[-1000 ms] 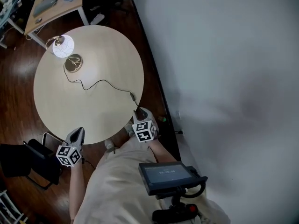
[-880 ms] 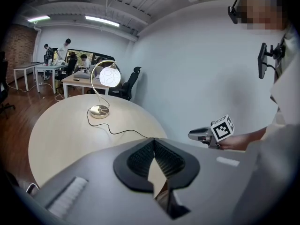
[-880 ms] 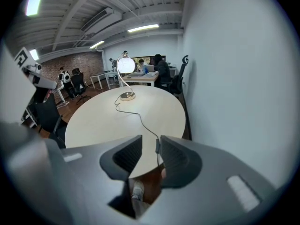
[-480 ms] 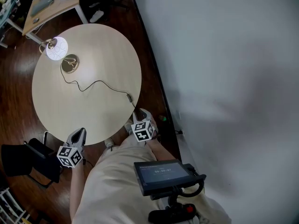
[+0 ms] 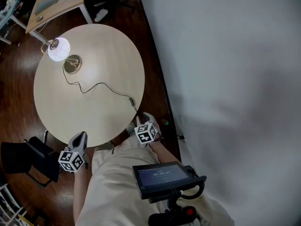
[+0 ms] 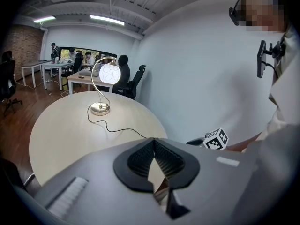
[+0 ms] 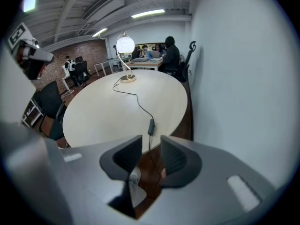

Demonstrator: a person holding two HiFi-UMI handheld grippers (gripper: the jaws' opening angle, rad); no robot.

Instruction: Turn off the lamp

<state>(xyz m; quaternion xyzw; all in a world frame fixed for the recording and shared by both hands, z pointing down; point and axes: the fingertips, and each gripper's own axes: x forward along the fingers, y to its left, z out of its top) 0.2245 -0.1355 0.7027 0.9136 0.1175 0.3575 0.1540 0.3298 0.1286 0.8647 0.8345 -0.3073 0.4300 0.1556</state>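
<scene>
Head view: a lit lamp (image 5: 60,49) stands at the far left of a round table (image 5: 103,55), its cord (image 5: 96,84) trailing to a switch (image 5: 132,100) near the near right edge. The left gripper (image 5: 79,136) and right gripper (image 5: 142,118) hang at the table's near rim.

Left gripper view: the 2 jaws meet at their tips, nothing between them; the glowing lamp (image 6: 109,74) is well across the table (image 6: 61,130).

Right gripper view: the jaws stand apart and empty, the switch (image 7: 151,126) just beyond their gap, the lamp (image 7: 125,45) far behind.
</scene>
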